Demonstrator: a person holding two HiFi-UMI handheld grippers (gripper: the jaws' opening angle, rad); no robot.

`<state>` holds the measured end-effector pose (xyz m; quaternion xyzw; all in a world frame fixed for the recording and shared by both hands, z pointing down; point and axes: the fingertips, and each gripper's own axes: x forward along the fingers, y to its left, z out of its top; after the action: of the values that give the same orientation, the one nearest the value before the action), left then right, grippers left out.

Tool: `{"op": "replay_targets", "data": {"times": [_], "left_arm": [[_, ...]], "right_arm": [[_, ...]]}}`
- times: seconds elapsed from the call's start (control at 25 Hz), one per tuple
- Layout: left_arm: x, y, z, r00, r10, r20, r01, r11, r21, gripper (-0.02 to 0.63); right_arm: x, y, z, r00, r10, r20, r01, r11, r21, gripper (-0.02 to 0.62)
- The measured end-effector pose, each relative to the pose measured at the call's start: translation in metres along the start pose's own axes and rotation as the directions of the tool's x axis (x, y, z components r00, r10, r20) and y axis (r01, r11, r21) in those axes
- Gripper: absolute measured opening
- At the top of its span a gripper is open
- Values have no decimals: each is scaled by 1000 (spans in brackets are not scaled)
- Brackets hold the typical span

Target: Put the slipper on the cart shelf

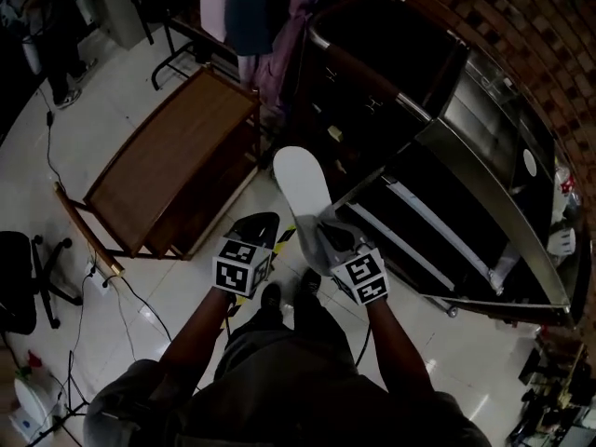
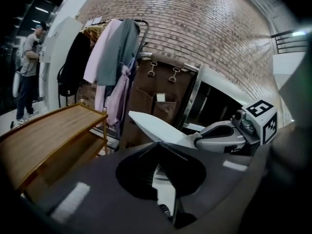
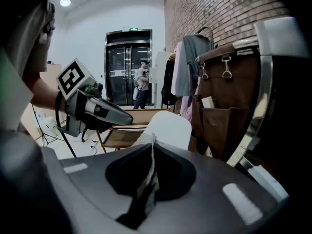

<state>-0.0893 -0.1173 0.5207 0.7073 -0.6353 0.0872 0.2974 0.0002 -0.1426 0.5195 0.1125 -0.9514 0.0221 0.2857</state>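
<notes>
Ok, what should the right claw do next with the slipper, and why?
Probably swing the slipper right over the cart shelf, then lower it. The right claw is shut on it, and it hangs in the air, not yet resting on that shelf.

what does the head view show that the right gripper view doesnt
Only the head view: the black office chair, the person's shoes and the cart shelves from above. Only the right gripper view: glass doors, a person standing by them and a ceiling light. Both: the white slipper pinched in the right gripper, the left gripper, the wooden rack and hanging clothes.
</notes>
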Motion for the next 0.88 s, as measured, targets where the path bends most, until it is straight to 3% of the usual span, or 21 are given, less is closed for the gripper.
{"op": "replay_targets", "data": {"times": [0.24,0.48,0.68,0.88], "left_arm": [[22,-66,-3,990,-138,-39,141,988,67,8],[52,-149,-7,964,-253,-84,264,953,147,8],[73,-233,-11,937,-331,-115,348,915,202,8],[100,-314,-16,918,-368,-146,393,892,222,8]], "right_arm": [[-71,-10,-21,993,-113,28,111,993,38,9],[-146,-35,-69,964,-265,18,261,958,121,9],[-223,-73,-112,915,-402,19,391,898,202,9],[-308,-129,-158,853,-522,-4,500,814,295,9]]}}
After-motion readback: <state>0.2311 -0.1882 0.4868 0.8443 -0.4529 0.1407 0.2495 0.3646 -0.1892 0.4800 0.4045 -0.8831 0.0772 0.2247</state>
